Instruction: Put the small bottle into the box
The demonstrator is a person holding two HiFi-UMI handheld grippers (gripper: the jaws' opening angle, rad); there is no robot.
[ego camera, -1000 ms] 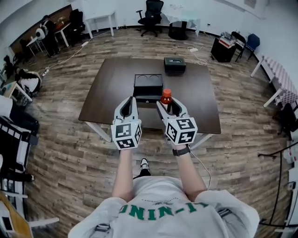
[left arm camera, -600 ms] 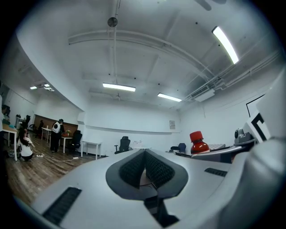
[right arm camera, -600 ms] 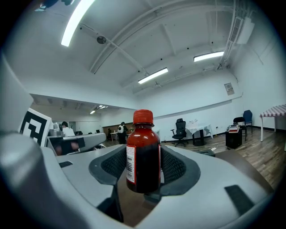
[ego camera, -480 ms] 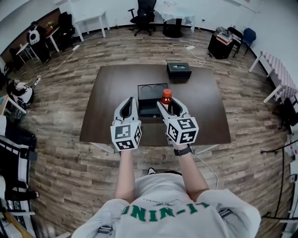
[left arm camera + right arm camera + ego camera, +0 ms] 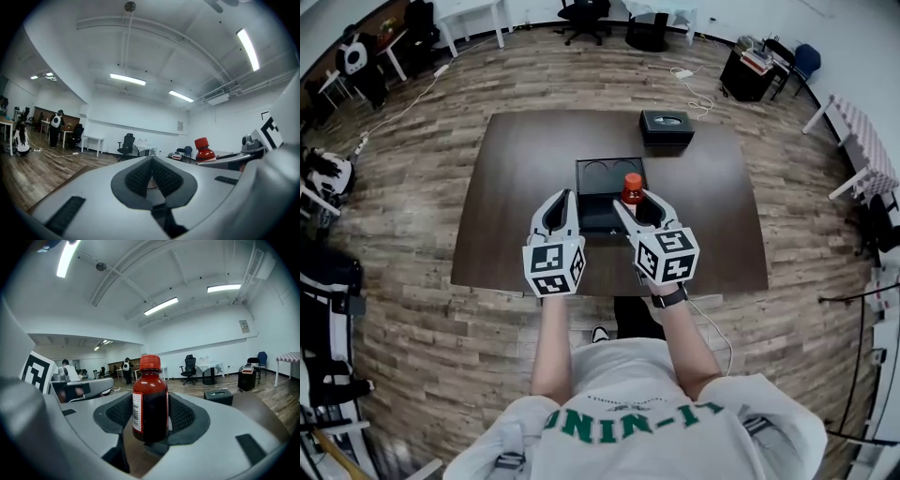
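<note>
The small bottle (image 5: 632, 190), dark red with a red cap, stands upright between the jaws of my right gripper (image 5: 639, 204), which is shut on it. It hangs over the right side of the open black box (image 5: 596, 199) on the dark table (image 5: 511, 187). In the right gripper view the bottle (image 5: 150, 401) fills the gap between the ribbed pads. My left gripper (image 5: 559, 200) hovers at the box's left side, shut with nothing in it. Its pads (image 5: 140, 177) meet in the left gripper view, where the bottle (image 5: 204, 150) shows off to the right.
A second black box with an oval slot on top (image 5: 666, 125) sits at the table's far right, also seen as a small box (image 5: 218, 396) in the right gripper view. Office chairs, tables, cables and people stand around the room's edges.
The person has stepped closer to the table. Both grippers and the held bottle have moved forward and now hang over the open box's near part.
</note>
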